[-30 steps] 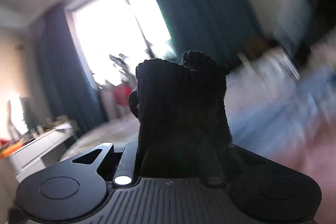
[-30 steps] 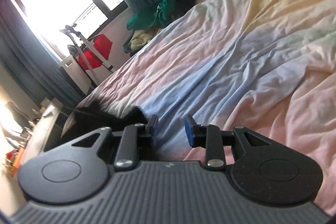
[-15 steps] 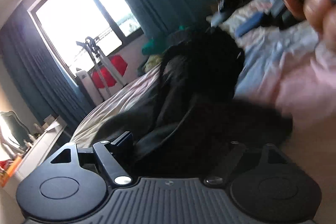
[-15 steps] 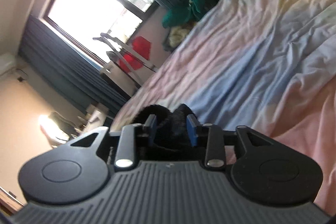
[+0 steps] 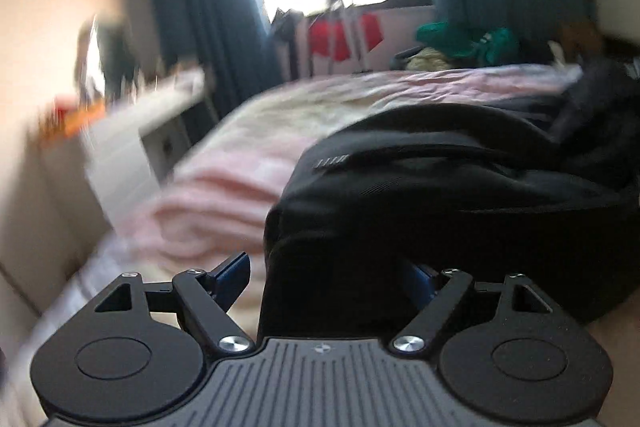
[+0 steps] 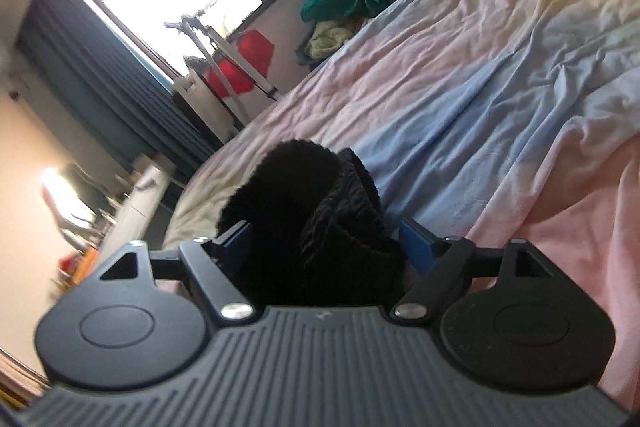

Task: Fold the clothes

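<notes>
Both grippers' jaws have just been opening. Since a second ago, the left gripper (image 5: 326, 277) has let go of the black knit cuff and is now sitting with jaws spread wide, a black garment (image 5: 460, 211) lying between them on the pastel bedsheet (image 5: 224, 187). Over on the other side, the right gripper (image 6: 326, 247) is standing wide apart too, with a black ribbed cuff (image 6: 320, 211) bunching loosely between its fingers.
</notes>
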Demonstrator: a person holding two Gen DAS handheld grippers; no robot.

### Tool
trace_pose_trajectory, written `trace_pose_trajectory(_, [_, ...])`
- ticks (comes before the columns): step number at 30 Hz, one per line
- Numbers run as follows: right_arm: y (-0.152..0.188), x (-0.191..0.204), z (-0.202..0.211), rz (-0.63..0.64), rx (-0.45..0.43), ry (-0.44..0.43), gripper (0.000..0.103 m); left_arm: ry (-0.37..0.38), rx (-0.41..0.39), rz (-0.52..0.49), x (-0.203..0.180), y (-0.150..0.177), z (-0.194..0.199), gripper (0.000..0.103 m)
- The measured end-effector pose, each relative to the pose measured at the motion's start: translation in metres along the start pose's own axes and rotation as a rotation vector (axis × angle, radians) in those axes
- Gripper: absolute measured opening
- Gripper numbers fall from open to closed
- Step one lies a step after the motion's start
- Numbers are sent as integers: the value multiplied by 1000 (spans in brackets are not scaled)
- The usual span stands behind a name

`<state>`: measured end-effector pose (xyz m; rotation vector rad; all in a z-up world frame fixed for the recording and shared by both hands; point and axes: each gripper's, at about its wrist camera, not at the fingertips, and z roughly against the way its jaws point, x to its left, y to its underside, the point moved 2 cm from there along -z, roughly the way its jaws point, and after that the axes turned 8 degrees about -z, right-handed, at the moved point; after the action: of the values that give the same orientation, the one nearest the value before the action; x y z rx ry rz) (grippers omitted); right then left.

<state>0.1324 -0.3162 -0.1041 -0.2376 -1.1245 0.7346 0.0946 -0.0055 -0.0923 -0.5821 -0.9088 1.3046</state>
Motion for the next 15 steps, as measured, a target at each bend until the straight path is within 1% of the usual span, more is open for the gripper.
trace_pose_trajectory(2, [3, 2, -1, 4, -2, 5, 91, 49, 33, 107, 19, 3, -1, 83])
trace_pose_trajectory(3, [5, 1, -2, 10, 0, 7, 92, 60, 37, 131, 26, 5, 4, 83])
trace_pose_trajectory(4, [6, 2, -5, 35, 6, 21, 91, 69, 40, 151, 32, 7, 11, 83])
trace_pose_trajectory(6, [9, -2, -13, 62, 26, 50, 90, 79, 44, 186, 42, 8, 9, 82])
trace_pose_trajectory(8, [10, -14, -21, -12, 56, 83, 91, 93, 50, 223, 54, 4, 1, 82])
trace_pose_trajectory(9, [10, -21, -23, -72, 85, 60, 92, 101, 54, 246, 59, 4, 2, 82])
trace_pose_trajectory(10, [9, -27, -26, -130, 113, 32, 92, 108, 58, 265, 55, 10, 5, 82])
trace_pose_trajectory(11, [9, -28, -25, -174, 128, -32, 92, 109, 59, 276, 52, 12, 8, 82])
trace_pose_trajectory(12, [9, -25, -22, -187, 132, -100, 91, 110, 59, 286, 51, 14, 12, 82])
trace_pose_trajectory(15, [13, -3, -9, -92, 95, -152, 92, 96, 54, 293, 44, 17, 15, 82])
